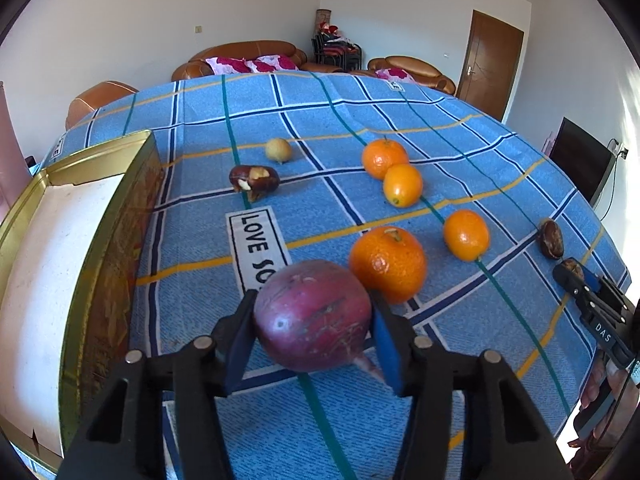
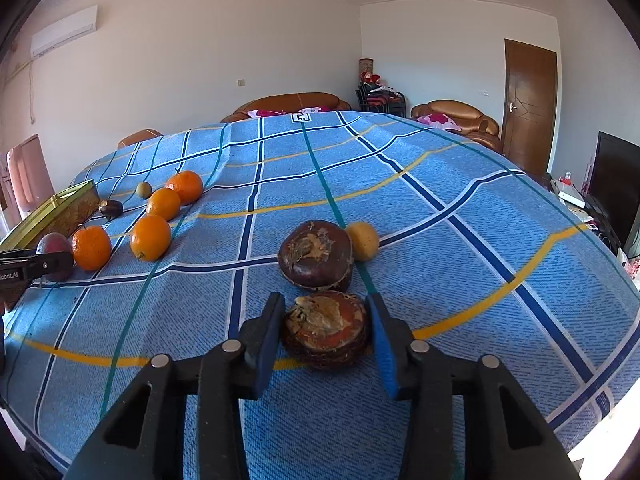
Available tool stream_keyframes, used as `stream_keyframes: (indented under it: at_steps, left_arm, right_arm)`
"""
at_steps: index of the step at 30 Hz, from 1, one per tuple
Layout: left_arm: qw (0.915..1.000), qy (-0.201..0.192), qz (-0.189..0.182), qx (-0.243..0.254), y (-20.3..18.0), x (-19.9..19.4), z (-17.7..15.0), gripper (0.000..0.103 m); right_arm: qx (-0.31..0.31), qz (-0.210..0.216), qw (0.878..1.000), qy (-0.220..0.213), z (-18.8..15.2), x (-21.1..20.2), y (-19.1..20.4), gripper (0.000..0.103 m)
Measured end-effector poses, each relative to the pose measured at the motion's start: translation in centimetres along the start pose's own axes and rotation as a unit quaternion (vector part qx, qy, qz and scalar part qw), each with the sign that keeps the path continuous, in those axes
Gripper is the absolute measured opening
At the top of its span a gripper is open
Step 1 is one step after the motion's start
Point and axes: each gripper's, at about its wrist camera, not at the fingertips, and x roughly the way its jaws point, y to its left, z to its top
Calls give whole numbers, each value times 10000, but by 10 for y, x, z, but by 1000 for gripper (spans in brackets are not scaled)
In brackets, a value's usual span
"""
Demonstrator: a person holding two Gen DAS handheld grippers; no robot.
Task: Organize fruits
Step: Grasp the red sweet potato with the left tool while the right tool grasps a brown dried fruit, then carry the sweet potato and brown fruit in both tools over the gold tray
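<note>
My left gripper [image 1: 312, 320] is shut on a purple-red round fruit [image 1: 312, 316], held just above the blue checked cloth [image 1: 360, 120]; this fruit also shows in the right wrist view [image 2: 52, 244]. My right gripper [image 2: 326, 328] has its jaws around a dark brown flattened fruit [image 2: 326, 332] on the cloth; both pads look to touch its sides. A second brown fruit [image 2: 316, 254] and a small yellow fruit [image 2: 363, 241] lie just beyond. Several oranges [image 1: 387, 264] lie mid-table. A gold tin box [image 1: 60, 260] stands open at the left.
A dark brown fruit [image 1: 254, 178] and a small pale fruit [image 1: 279, 149] lie near the tin's far corner. The right gripper shows at the right edge of the left wrist view [image 1: 592, 300]. Sofas, a door and a television stand beyond the table.
</note>
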Motion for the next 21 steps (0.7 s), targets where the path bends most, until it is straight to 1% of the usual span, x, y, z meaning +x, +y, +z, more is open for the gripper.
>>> stream_keyframes:
  at_steps: [3, 6, 15, 21]
  left_arm:
    - [10000, -12, 17, -8, 0, 0, 0, 55]
    - [9999, -81, -20, -123, 5, -3, 0, 55]
    - [9988, -465, 32, -159, 7, -17, -1, 55]
    - [9973, -704, 92, -172, 6, -25, -3, 55]
  right_arm:
    - [-62, 123, 9999, -2, -1, -1, 6, 43]
    - [-108, 192, 9997, -40, -1, -5, 11, 43]
    - [-336, 379, 9984, -232, 1, -16, 34, 43]
    - [-499, 560, 9968, -270, 2, -17, 52, 43]
